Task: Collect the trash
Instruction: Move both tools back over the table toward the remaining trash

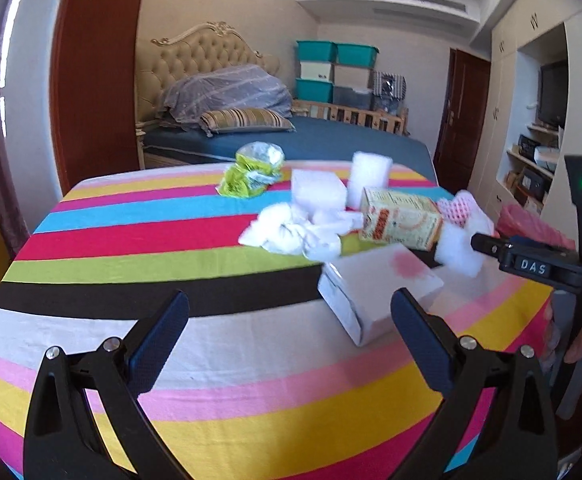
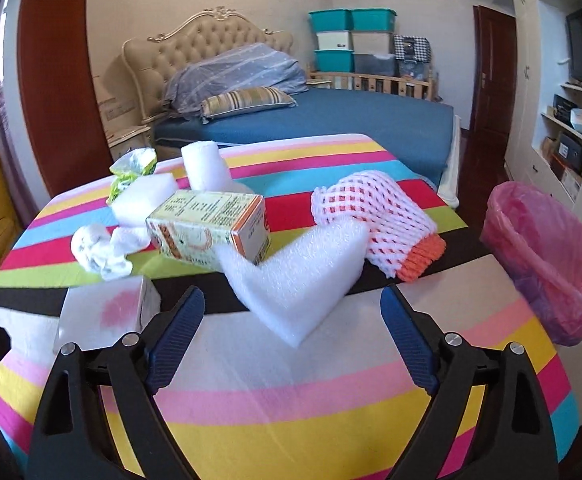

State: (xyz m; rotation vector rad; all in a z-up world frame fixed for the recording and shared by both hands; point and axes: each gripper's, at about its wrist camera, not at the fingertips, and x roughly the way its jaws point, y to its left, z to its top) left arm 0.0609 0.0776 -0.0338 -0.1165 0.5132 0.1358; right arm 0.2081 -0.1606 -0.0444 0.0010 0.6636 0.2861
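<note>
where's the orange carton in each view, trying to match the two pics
Left wrist view: the orange carton lies right of centre, behind the white box and beside the crumpled tissue.
Right wrist view: the carton lies left of centre, its end behind the foam wedge, tissue on its left.
Shared landmark: the tufted headboard behind the table.

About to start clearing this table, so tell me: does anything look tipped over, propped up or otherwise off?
The foam piece stands tilted on a corner, and the orange carton lies on its side.
</note>
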